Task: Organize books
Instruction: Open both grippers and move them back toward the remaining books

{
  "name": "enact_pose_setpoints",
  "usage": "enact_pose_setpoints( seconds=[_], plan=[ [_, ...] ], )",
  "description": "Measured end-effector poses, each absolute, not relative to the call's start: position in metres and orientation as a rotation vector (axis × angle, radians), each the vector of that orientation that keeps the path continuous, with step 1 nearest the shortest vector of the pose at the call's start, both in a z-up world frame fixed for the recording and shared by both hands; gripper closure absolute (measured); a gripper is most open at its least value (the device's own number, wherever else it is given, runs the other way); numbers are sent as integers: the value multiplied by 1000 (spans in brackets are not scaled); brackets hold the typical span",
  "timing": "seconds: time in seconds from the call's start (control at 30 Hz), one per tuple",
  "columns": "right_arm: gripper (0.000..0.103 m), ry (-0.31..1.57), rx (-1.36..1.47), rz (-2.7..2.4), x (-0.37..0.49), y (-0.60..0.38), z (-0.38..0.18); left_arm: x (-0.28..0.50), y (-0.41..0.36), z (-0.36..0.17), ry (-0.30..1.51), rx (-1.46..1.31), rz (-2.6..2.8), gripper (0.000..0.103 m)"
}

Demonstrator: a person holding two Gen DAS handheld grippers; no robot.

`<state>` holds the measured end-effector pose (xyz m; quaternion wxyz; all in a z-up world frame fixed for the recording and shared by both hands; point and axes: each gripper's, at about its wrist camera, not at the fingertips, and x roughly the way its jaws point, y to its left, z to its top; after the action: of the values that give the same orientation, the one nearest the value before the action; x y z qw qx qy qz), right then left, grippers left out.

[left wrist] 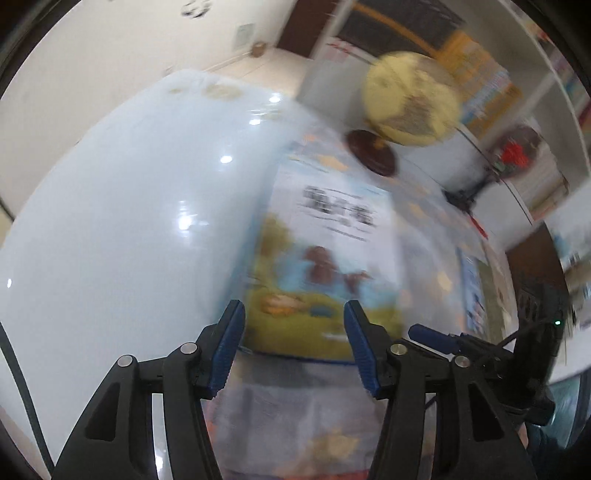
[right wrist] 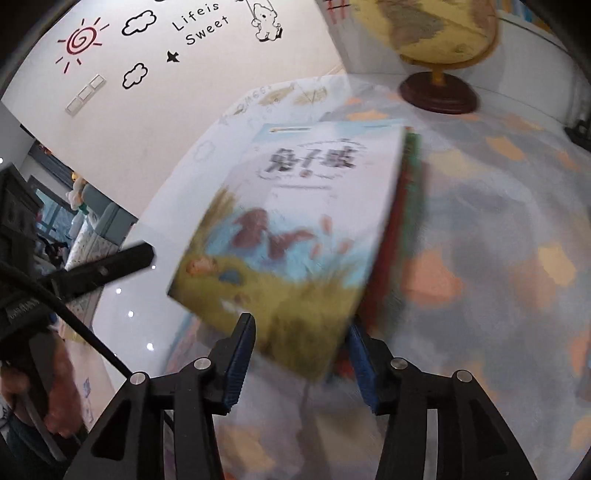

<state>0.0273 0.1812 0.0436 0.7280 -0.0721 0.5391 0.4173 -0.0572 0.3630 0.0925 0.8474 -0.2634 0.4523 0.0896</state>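
Glossy worktop (left wrist: 110, 221) bare left of book (right wrist: 295, 229); globe (right wrist: 439, 33) beyond book's far edge. Both grippers' fingers released: left (left wrist: 293, 347), right (right wrist: 301, 360), near edge between.

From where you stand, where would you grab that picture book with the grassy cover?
Probably the picture book by its near bottom edge, coming from the front. It lies flat on a stack, and that edge faces the right gripper, whose open fingers already flank it.

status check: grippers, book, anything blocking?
Left gripper and right gripper open, empty. Picture book atop stack, tabletop. Globe beyond, not blocking.
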Motion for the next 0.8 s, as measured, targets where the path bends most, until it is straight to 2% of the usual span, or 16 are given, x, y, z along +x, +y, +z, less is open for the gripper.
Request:
enact_pose_setpoints(
  seconds=[0.1,0.27,0.33,0.6,0.8],
  plan=[
    [52,1149,-163,852,24,136,52,-45,322,102,954,-532,98,45],
    [52,1126,-106,670,36,28,68,-14,225,103,987,-491,-86,45],
    [52,1082,-57,605,44,-22,80,-1,182,101,1011,-477,-154,39],
    [52,994,93,496,93,-183,115,19,32,103,1070,-397,-220,39],
    [52,1076,143,587,120,-251,105,32,-70,109,1071,-418,-155,39]
  ],
)
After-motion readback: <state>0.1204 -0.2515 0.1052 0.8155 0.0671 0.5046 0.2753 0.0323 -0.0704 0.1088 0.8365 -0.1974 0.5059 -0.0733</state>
